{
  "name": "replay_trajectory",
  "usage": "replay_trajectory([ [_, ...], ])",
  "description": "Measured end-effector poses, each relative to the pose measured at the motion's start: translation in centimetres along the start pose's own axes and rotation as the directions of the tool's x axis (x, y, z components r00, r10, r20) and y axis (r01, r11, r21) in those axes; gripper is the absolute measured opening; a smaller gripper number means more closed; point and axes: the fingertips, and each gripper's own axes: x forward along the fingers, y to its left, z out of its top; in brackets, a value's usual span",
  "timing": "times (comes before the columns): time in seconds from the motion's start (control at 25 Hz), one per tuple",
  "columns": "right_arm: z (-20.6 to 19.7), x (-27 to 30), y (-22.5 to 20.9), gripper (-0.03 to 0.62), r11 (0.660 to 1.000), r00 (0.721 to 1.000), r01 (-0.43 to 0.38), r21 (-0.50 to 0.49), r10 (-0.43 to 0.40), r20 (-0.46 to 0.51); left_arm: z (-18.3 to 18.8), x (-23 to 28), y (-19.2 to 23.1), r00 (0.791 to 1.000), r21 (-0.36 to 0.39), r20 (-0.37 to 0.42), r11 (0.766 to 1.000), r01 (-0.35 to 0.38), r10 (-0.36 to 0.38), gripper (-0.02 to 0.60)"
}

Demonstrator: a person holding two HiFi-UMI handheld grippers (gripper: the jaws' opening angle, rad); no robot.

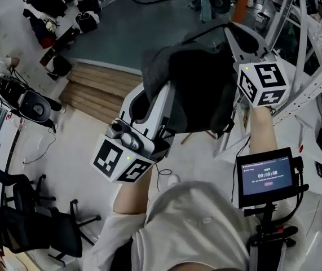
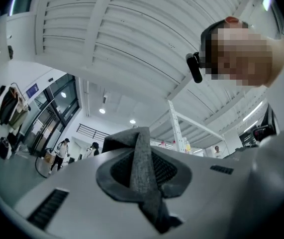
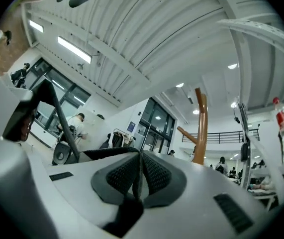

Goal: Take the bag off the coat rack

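Grey bag (image 1: pixel 197 89) | left gripper (image 2: pixel 144 176) clenched on strap (image 2: pixel 141 143); right gripper (image 3: pixel 138 176) pinching bag edge | white shelving (image 1: pixel 318 66) near right

Matt felt, smooth plastic
The bag (image 1: pixel 197 89) is dark, matt, felt-like cloth, its strap (image 2: pixel 151 203) fuzzy grey. The left gripper (image 2: pixel 142 156) and right gripper (image 3: pixel 139 158) have smooth white plastic shells and dark, finely ribbed pads (image 3: pixel 117 176); the steps (image 1: pixel 101 89) look wooden

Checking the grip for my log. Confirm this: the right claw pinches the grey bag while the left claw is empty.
Not empty: the left gripper view shows the left claw shut on the grey bag too. The right claw does pinch it.
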Motion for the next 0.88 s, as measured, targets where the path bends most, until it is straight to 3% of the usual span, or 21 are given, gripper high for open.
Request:
replay_trajectory([
  [0.16, -4.3, 0.5, 4.8, 0.038, 0.995, 0.995, -0.082, 0.059, 0.085, -0.046, -0.4, -3.0, -0.1, 0.999, -0.131, -0.033, 0.991, -0.025, 0.021, 0.040],
  [0.44, -11.7, 0.6, 11.9, 0.038, 0.958, 0.969, -0.223, 0.179, 0.238, -0.067, -3.1, -5.4, 0.8, 0.988, -0.175, -0.127, 0.978, -0.114, 0.093, 0.040],
  [0.64, -14.5, -0.4, 15.0, 0.038, 0.916, 0.956, -0.253, 0.312, 0.286, -0.065, -4.0, -6.2, 0.5, 0.981, -0.189, -0.168, 0.973, -0.132, 0.101, 0.040],
  [0.76, -15.6, -1.4, 16.8, 0.038, 0.914, 0.958, -0.242, 0.325, 0.278, -0.067, -4.4, -6.5, 0.4, 0.976, -0.203, -0.189, 0.968, -0.146, 0.107, 0.041],
  [0.88, -16.9, -2.5, 18.6, 0.038, 0.911, 0.954, -0.244, 0.332, 0.287, -0.086, -5.2, -7.1, 0.9, 0.972, -0.262, -0.198, 0.948, -0.179, 0.129, 0.041],
])
